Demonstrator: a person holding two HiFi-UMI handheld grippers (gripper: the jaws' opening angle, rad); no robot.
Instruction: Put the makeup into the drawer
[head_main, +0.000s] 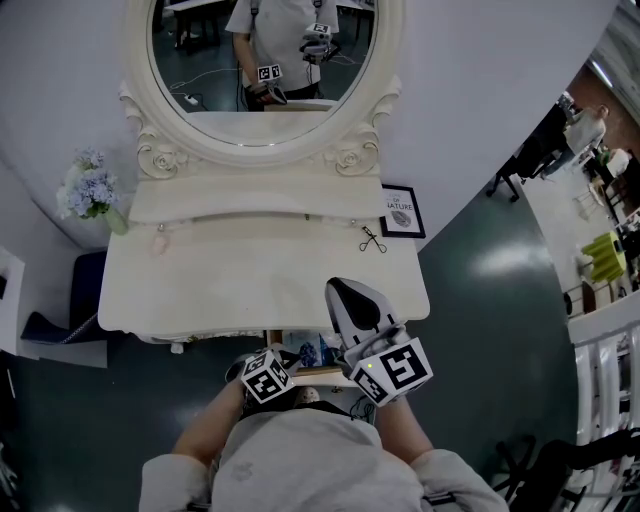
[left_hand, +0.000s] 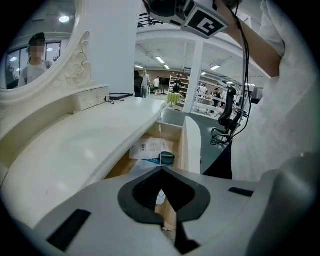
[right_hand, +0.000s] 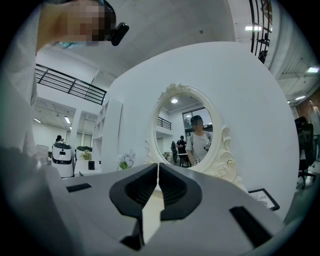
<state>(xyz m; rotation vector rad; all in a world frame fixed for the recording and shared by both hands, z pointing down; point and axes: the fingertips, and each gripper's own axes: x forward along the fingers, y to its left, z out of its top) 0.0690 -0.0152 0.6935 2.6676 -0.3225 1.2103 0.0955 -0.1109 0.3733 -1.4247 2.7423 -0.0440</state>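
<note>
The vanity's drawer (left_hand: 191, 145) stands pulled out under the white tabletop (left_hand: 85, 145). Inside it lie white papers (left_hand: 146, 148), a blue item and a dark green round case (left_hand: 167, 158). My left gripper (left_hand: 161, 169) is shut and tilts down over the drawer, with nothing seen between its jaws. A small white object (left_hand: 160, 197) shows below, through the gap behind the tips. In the head view only the left gripper's marker cube (head_main: 266, 377) shows, beside the drawer (head_main: 312, 354). My right gripper (head_main: 335, 286) is shut, held level above the table's front edge and facing the mirror (right_hand: 189, 131).
On the tabletop (head_main: 260, 280) near the back lie a small black clip-like object (head_main: 373, 240) and a pinkish item (head_main: 160, 241). A framed picture (head_main: 402, 212) leans at the right and flowers (head_main: 88, 190) stand at the left. The oval mirror (head_main: 262, 60) rises behind.
</note>
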